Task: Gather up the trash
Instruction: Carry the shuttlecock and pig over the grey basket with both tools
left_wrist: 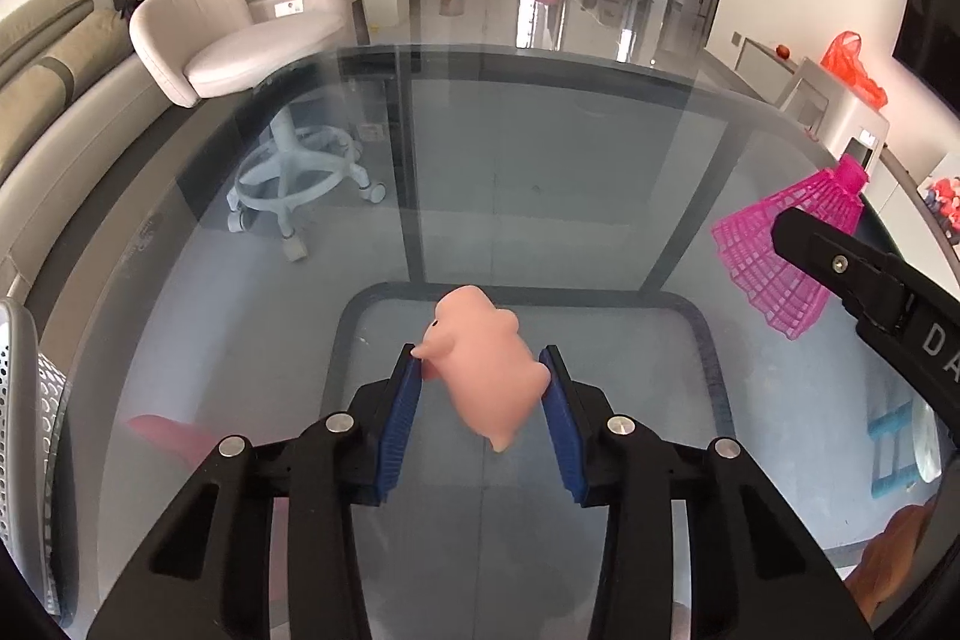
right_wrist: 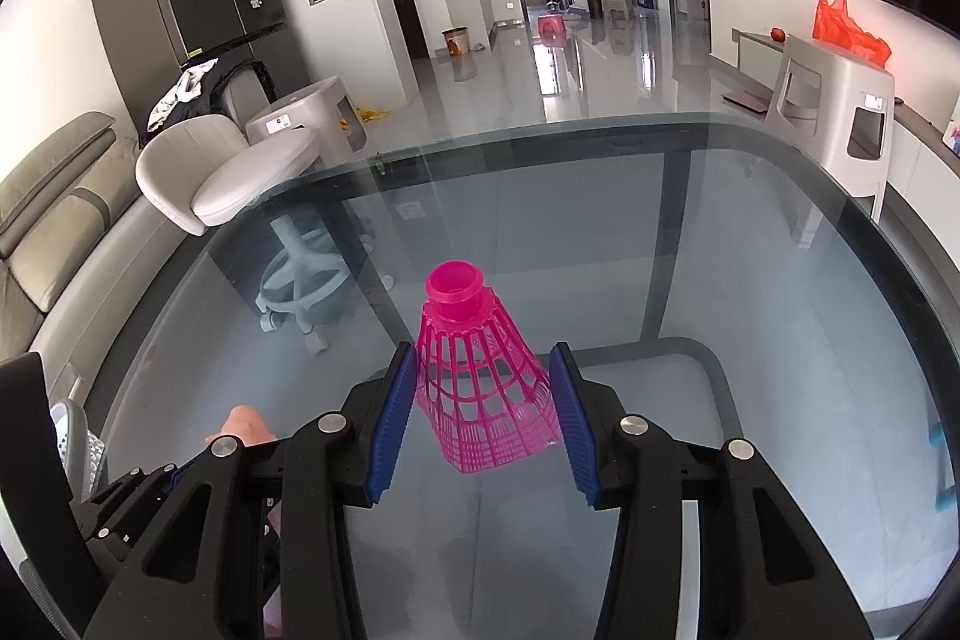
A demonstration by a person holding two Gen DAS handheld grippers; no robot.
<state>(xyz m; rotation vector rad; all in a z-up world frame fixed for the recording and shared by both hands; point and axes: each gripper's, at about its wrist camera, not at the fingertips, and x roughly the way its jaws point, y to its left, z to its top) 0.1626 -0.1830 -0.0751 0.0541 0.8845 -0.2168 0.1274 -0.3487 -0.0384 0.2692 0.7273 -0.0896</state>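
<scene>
My left gripper [left_wrist: 480,361] is shut on a pink rubber pig toy [left_wrist: 486,364], held between its blue pads above the glass table [left_wrist: 540,160]. My right gripper [right_wrist: 483,361] is shut on a magenta plastic shuttlecock [right_wrist: 480,370], its skirt between the blue pads and its round cap pointing away. In the left wrist view the shuttlecock [left_wrist: 774,250] and the right gripper's black finger [left_wrist: 840,262] show at the right. A bit of the pig [right_wrist: 243,424] shows at lower left in the right wrist view.
A white perforated basket [left_wrist: 30,430] stands at the left edge of the table and also shows in the right wrist view [right_wrist: 78,448]. A swivel chair [left_wrist: 210,46] stands beyond the table at left, a sofa [left_wrist: 42,70] further left. A grey stool [right_wrist: 840,112] with an orange bag [right_wrist: 846,28] stands at right.
</scene>
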